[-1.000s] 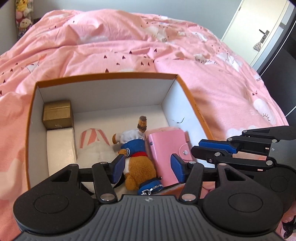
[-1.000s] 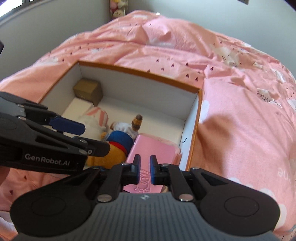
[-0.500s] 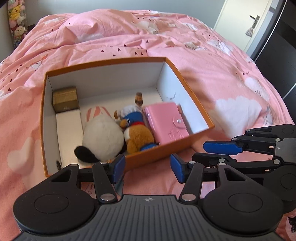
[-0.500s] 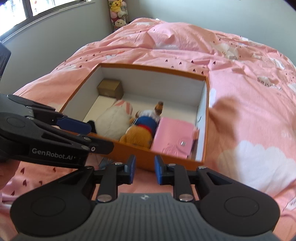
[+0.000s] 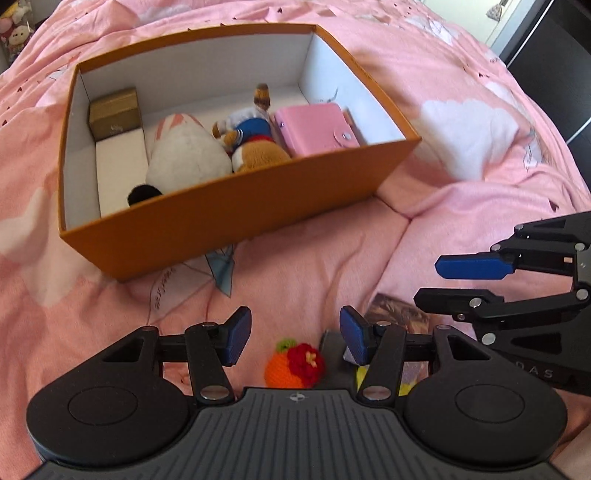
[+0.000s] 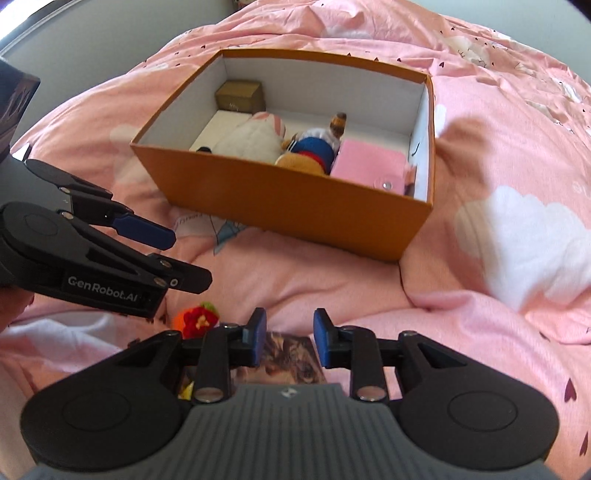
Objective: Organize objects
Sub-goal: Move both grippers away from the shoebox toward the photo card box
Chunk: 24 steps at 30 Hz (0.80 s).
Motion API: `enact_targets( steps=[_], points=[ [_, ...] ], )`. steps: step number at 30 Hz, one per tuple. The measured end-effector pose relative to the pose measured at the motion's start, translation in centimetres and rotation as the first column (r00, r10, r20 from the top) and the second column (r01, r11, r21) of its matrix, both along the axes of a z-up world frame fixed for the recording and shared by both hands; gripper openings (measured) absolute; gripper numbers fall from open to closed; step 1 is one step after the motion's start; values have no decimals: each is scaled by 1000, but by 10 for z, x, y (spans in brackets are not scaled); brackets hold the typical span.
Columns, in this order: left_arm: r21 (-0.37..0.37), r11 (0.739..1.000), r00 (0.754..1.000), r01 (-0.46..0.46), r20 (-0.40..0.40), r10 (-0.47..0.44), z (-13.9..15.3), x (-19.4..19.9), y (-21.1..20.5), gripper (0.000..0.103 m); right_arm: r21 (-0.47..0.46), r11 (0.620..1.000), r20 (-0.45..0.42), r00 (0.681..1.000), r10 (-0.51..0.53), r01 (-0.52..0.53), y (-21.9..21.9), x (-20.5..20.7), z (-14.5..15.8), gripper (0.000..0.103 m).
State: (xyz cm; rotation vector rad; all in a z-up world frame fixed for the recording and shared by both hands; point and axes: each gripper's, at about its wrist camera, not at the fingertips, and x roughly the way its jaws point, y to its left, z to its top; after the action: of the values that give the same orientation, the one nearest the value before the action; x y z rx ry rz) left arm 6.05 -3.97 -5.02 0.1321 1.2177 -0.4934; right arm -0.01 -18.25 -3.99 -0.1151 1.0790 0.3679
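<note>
An orange box (image 5: 236,218) with a white inside sits on the pink bed. In it lie a gold box (image 5: 114,114), a white plush (image 5: 184,158), a duck plush (image 5: 255,144) and a pink wallet (image 5: 314,129). My left gripper (image 5: 293,341) hangs open in front of the box, above a crocheted orange fruit (image 5: 293,363). My right gripper (image 6: 289,341) is to its right with its jaws opening and nothing between them, above a picture card (image 6: 291,356). The fruit (image 6: 195,317) lies left of that card, below the left gripper (image 6: 184,254).
The pink quilt (image 5: 461,129) is rumpled, with a fold to the right of the box. A thin clear sleeve with blue print (image 5: 221,266) lies against the box's near wall. A dark wardrobe and a door (image 5: 535,22) stand at the far right.
Both grippers have drawn back out of the box to the near side of the bed. The right jaws have gone from shut to parted. The fruit and card have come into view.
</note>
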Motion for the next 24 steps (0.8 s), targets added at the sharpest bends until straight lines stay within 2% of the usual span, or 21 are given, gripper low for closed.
enact_targets(
  steps=[14, 20, 24],
  points=[
    [37, 994, 993, 105, -54, -103, -7, -23, -11, 63, -20, 989, -95, 985, 141, -144, 1, -31, -5, 33],
    [18, 994, 989, 108, -106, -106, -18, -23, -8, 63, -22, 988, -124, 981, 146, -150, 1, -30, -13, 40],
    [26, 996, 991, 83, -104, -80, -19, -19, -3, 63, -41, 985, -113, 980, 163, -169, 5, -22, -17, 40]
  ],
)
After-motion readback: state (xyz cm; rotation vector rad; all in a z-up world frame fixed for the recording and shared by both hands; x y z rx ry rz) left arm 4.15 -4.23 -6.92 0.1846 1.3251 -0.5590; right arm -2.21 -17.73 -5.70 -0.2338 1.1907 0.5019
